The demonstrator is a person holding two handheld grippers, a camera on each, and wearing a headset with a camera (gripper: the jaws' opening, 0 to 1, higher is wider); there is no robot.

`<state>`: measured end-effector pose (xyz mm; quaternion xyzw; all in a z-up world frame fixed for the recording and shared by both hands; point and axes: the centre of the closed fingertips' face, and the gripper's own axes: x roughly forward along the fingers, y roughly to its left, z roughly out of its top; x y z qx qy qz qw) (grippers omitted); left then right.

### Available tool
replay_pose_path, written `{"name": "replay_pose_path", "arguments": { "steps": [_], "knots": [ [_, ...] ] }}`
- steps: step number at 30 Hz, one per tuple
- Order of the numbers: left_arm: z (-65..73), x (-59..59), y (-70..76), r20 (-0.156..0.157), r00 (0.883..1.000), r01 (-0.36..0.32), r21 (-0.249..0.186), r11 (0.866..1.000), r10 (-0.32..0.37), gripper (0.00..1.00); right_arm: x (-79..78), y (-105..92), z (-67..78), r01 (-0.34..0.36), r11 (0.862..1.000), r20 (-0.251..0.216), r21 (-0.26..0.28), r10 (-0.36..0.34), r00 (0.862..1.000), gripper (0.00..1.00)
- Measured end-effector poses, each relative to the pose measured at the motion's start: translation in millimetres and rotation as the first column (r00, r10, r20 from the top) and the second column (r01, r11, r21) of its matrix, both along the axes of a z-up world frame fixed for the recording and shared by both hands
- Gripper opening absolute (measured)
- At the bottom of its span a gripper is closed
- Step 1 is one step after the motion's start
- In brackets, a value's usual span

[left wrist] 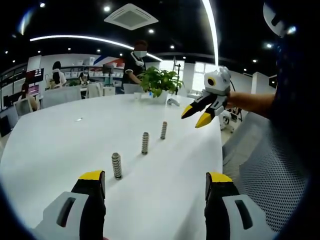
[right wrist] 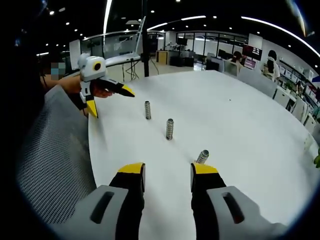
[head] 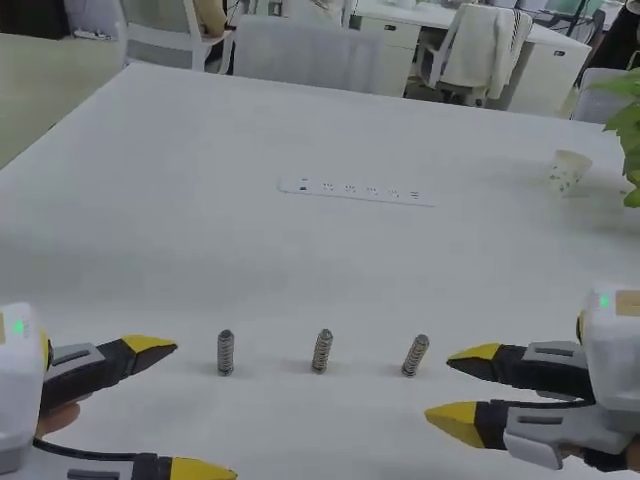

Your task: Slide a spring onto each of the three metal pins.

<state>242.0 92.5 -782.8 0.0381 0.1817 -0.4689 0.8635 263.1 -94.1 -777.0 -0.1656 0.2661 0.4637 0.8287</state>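
Three metal pins stand in a row near the front of the white table (head: 300,130), each with a spring around it: the left spring (head: 225,353), the middle spring (head: 321,351) and the right spring (head: 415,355), which leans a little. My left gripper (head: 185,407) is open left of the row, with nothing between its yellow-tipped jaws. My right gripper (head: 452,385) is open just right of the leaning spring and touches nothing. The left gripper view shows its own gripper (left wrist: 155,177) open, the springs (left wrist: 145,143) and the right gripper (left wrist: 194,118) beyond. In the right gripper view the nearest spring (right wrist: 202,156) stands just past the open gripper (right wrist: 167,170).
A white power strip (head: 355,190) lies mid-table. A paper cup (head: 568,171) and a leafy plant (head: 630,130) are at the far right. Chairs (head: 480,50) stand along the far edge. A mesh chair back (left wrist: 270,165) is beside the table's near edge.
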Motion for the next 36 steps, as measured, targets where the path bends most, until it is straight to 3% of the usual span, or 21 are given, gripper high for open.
{"name": "replay_pose_path", "arguments": {
  "steps": [4, 14, 24, 36],
  "knots": [
    [-0.8, -1.1, -0.5, -0.004, 1.0, 0.001, 0.002, 1.0, -0.001, 0.79, -1.5, -10.4, -4.4, 0.007, 1.0, 0.004, -0.006, -0.007, 1.0, 0.38],
    [-1.9, -2.8, 0.0, -0.009, 1.0, -0.005, 0.001, 1.0, 0.005, 0.79, -6.1, -21.2, -8.0, 0.013, 0.999, -0.003, 0.041, -0.013, 1.0, 0.53],
    [-6.4, -4.7, 3.6, -0.019, 1.0, -0.024, -0.004, 1.0, 0.024, 0.8, -7.1, -20.4, -8.2, -0.011, 0.999, 0.036, 0.052, 0.009, 0.999, 0.71],
    [-8.4, -3.1, 3.7, -0.026, 0.999, -0.034, -0.009, 0.999, 0.033, 0.81, -7.2, -16.5, -11.3, -0.014, 0.998, 0.031, 0.069, 0.012, 0.999, 0.76]
  ]
}}
